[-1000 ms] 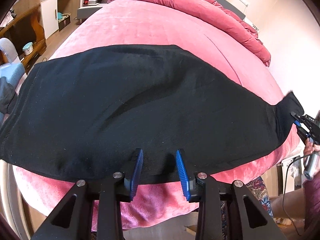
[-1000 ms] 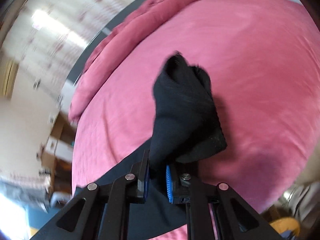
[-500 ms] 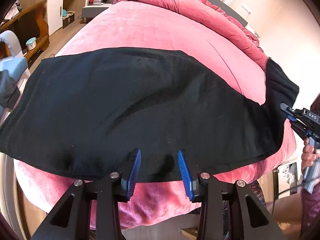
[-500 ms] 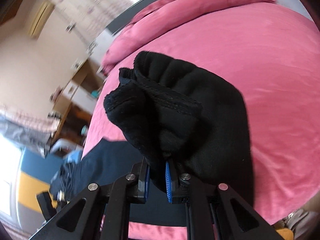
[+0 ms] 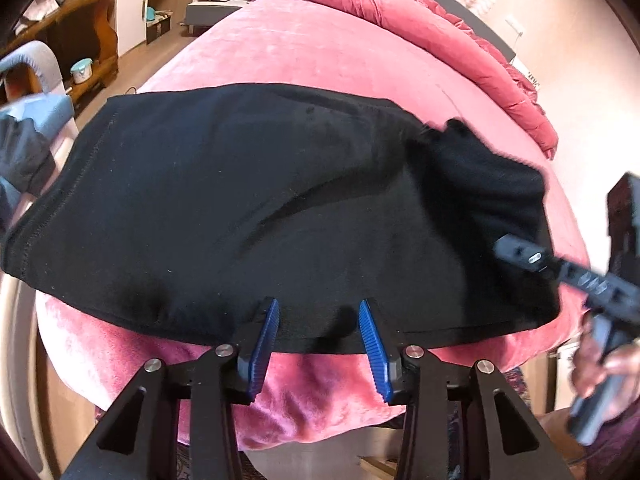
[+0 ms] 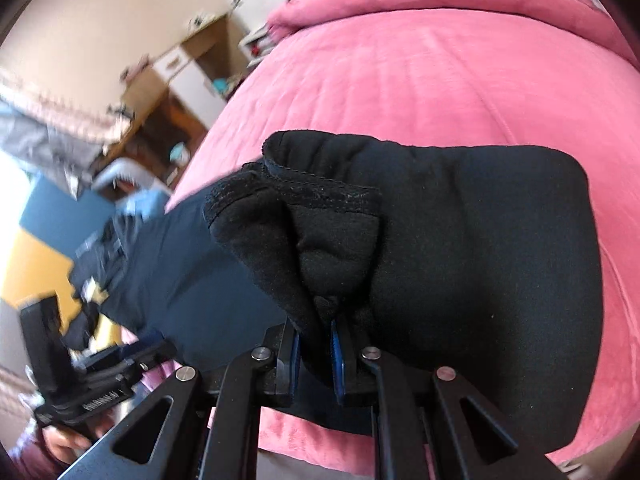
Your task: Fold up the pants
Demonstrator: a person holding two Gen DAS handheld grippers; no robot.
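Pants (image 5: 248, 208), black and spread flat across a pink bedspread (image 5: 320, 52), reach the near edge of the bed, one end lifted and doubled back over the rest. That bunched end (image 6: 320, 240) is clamped between the narrow jaws of the right gripper (image 6: 314, 344), which carries it above the flat part toward the far end. At the near hem, the left gripper (image 5: 318, 326) has just been opening; its blue pads (image 5: 266, 340) stand apart on either side of the cloth edge without pressing it. With that hem let go, the judgement is that a pull from the carried end could drag the lower layer askew or off the bed's edge, and a thick wad in so small a bite could slip free before the fold lands
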